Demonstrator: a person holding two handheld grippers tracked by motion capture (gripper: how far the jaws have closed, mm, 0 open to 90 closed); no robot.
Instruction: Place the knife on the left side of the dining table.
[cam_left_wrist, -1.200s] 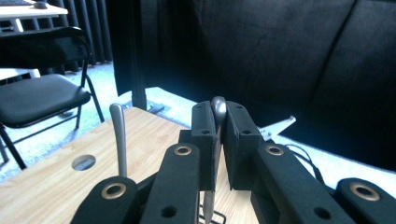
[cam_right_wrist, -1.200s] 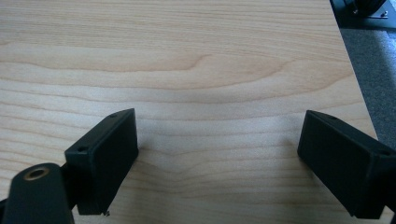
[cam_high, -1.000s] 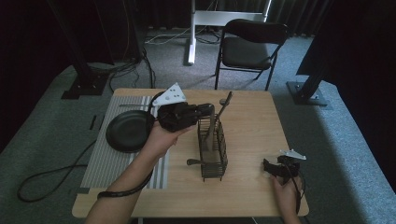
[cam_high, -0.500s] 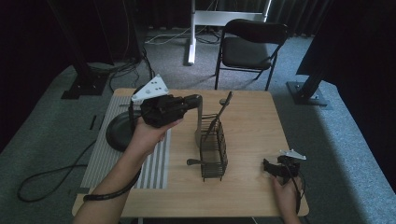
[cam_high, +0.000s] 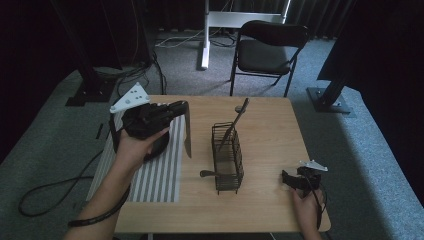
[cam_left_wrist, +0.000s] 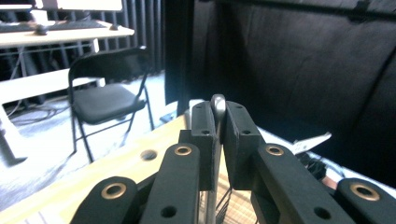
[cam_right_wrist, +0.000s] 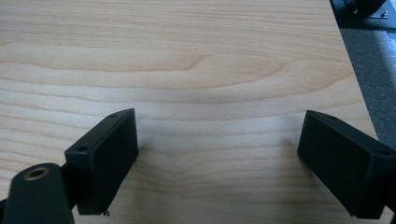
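A wooden counter (cam_high: 270, 125) carries a black wire rack (cam_high: 227, 157) near its middle, which serves as the landmark here. A dark utensil (cam_high: 235, 120) stands tilted in the rack's far end, and another handle (cam_high: 209, 174) pokes out of its near left side. To the left of the rack lies a striped mat (cam_high: 155, 175).

The left claw (cam_high: 181, 107) is held above the mat, left of the rack. Its jaws are clamped tight on the handle of a knife (cam_high: 188, 135), whose long blade hangs straight down towards the mat. In the left gripper view the metal handle end (cam_left_wrist: 217, 103) sits pinched between the two pads.

The right claw (cam_high: 286, 178) rests low on the counter, right of the rack's near end. Its jaws stand wide apart with bare wood between them.
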